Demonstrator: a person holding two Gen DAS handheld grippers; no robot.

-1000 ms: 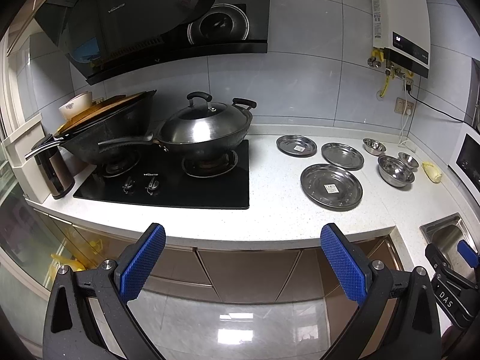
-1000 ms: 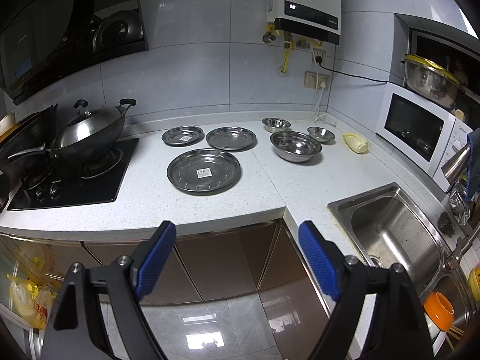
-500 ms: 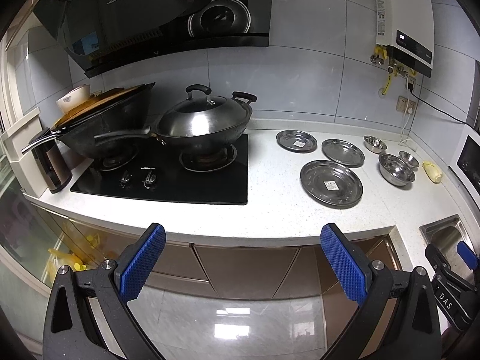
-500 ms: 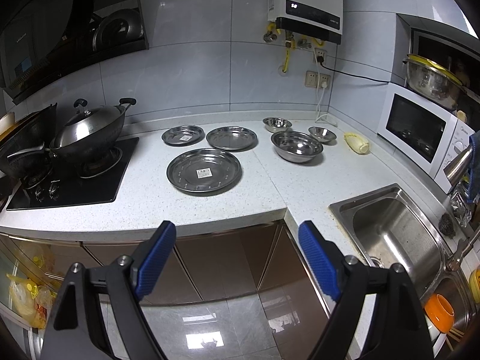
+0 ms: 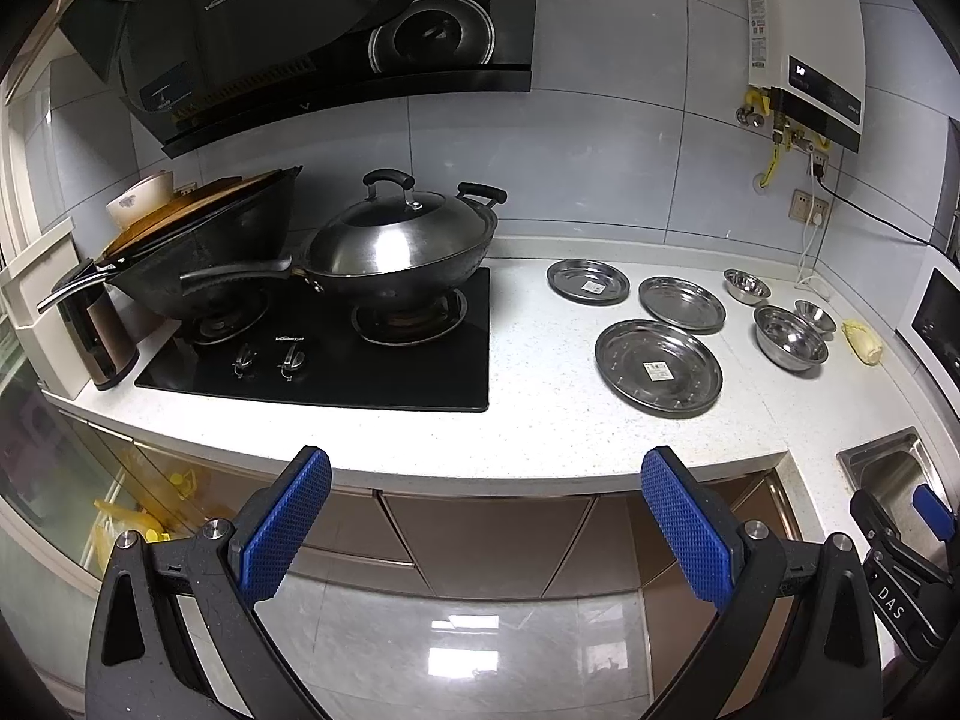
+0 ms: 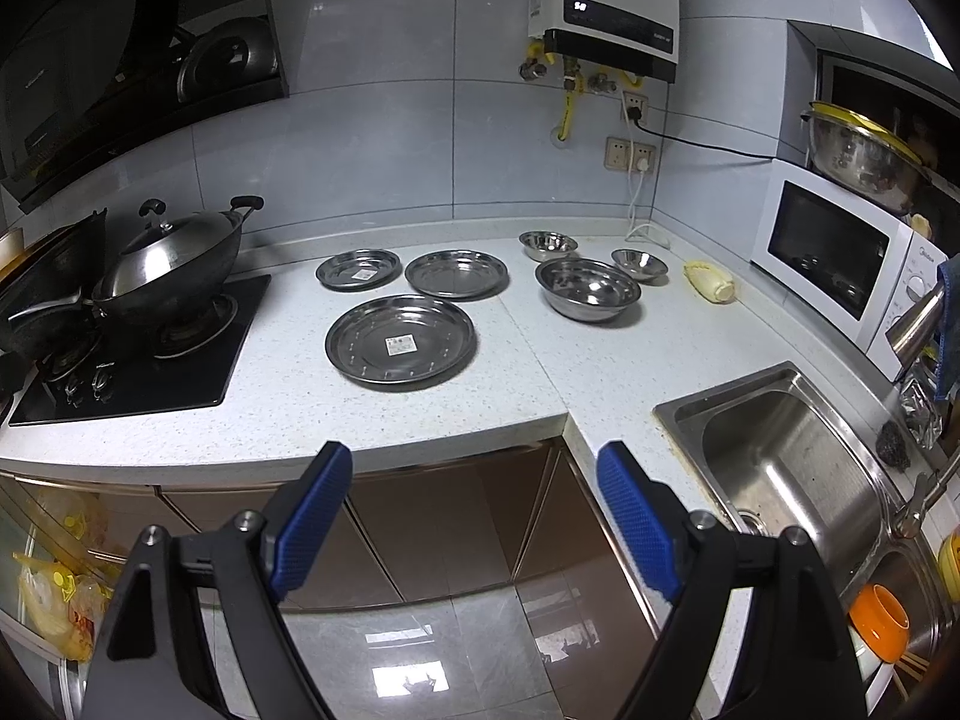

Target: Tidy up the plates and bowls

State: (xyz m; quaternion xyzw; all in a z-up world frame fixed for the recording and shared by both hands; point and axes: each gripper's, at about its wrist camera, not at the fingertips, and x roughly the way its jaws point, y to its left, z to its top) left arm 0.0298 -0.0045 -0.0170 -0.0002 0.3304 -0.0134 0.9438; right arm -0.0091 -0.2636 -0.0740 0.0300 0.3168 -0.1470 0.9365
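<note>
Nothing stacked yet: three plates [image 6: 400, 339] and three bowls [image 6: 587, 289] lying singly on the white bench [image 6: 540, 372], between stove [image 6: 138, 360] and sink [image 6: 786, 468]. Left tongs [image 5: 486, 525] and right tongs [image 6: 474, 519] both wide open, empty, hanging short of the bench edge. Clear bench in front of the plates; sink rim close on the right.

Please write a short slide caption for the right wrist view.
Open right gripper faces three steel plates and three steel bowls on the white counter.
</note>
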